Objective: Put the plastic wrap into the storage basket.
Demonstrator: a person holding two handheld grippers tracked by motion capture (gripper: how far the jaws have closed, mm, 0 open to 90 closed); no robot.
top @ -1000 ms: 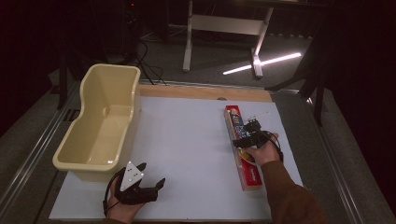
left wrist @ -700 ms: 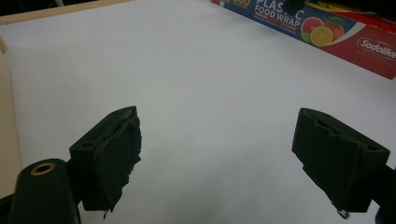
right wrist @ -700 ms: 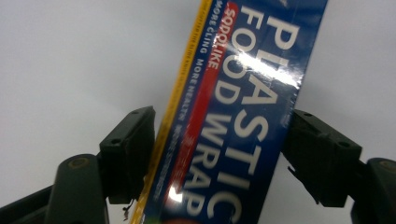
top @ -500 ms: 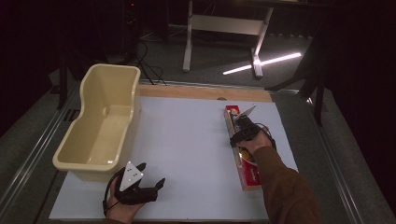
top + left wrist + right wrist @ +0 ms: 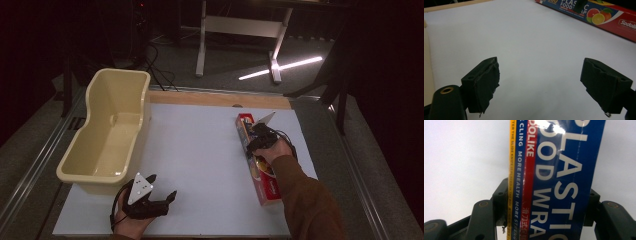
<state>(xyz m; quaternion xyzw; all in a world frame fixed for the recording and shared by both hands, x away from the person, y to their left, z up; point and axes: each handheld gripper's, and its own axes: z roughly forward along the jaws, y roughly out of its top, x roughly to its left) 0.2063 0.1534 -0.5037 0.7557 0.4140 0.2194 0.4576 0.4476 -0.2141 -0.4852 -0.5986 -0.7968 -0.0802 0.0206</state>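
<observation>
Two grippers: both in view from above, one idle, one engaged.
Left gripper (image 5: 159, 196): near edge of the white table sheet (image 5: 200, 150), just beside the tub's near end; jaws wide apart, nothing between them.
Right gripper (image 5: 256, 140): farther in, on the sheet's right side; its jaws stand against both long sides of the box, clamped across its width, judged from the right gripper view.
Box position: long red-and-blue cardboard box of plastic food wrap (image 5: 256, 160) lies flat near the sheet's right edge, running near to far; grip sits in its far half.
Box appearance: glossy printed card, large white lettering on blue, red and yellow stripes, fruit picture on one face (image 5: 596, 16).
Risk 1: grip is off the middle, so on a lift the long near end would likely sag or swing the box round in the jaws.
Risk 2: glossy card may slip; hard squeezing may crush the hollow wall.
Risk 3: the box is longer than the tub is wide, so it could catch on the rim.
Far left: pale yellow plastic tub (image 5: 107, 165), empty, well apart from the box.
</observation>
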